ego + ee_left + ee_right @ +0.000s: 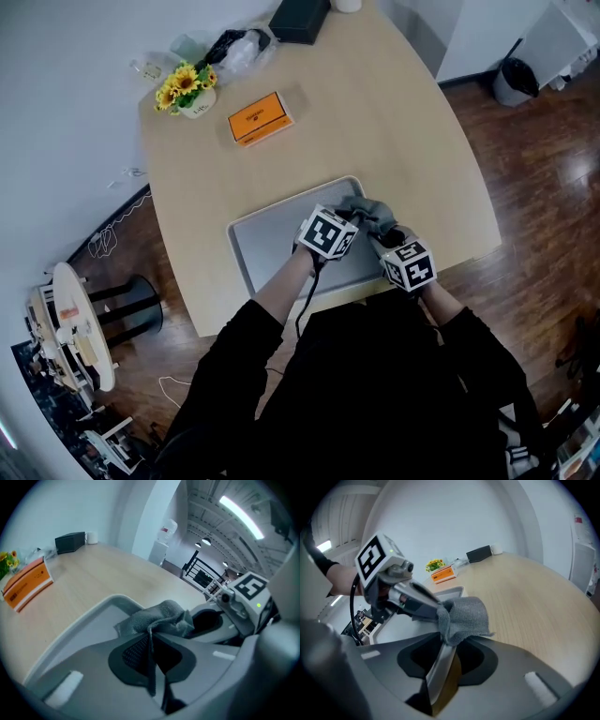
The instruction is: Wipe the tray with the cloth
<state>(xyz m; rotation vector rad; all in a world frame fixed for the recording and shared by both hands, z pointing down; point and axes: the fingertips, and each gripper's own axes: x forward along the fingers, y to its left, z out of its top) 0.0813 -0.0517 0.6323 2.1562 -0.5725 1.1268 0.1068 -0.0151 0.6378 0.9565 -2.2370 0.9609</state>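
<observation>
Left gripper: jaws closed tight on a bunched fold of the cloth. The fold stands up out of the tips.
Right gripper: jaws closed on the thin right-hand rim of the tray. Its tips lie just under the cloth, and whether they touch it cannot be told.
Cloth: grey, coarse-woven and crumpled. It sits at the tray's right rim, just where the two grippers' tips come together.
Tray: grey and shallow with rounded corners. It lies flat on the table, close to the edge nearest the person. The cloth is at its right side, and the floor to the left of the cloth is plain grey.
Grippers' pose: both point forward and down and converge on the cloth. In the head view their marker cubes are close side by side, the left one over the tray and the right one at the tray's near right corner.
Arms: black sleeves. The left forearm is bare below the sleeve and crosses the tray's near rim. The right wrist comes in over the table's near edge.
Table: pale wood, rounded outline.
Far end of table: an orange box, a small pot of yellow flowers and a black box, all well apart from the tray.
</observation>
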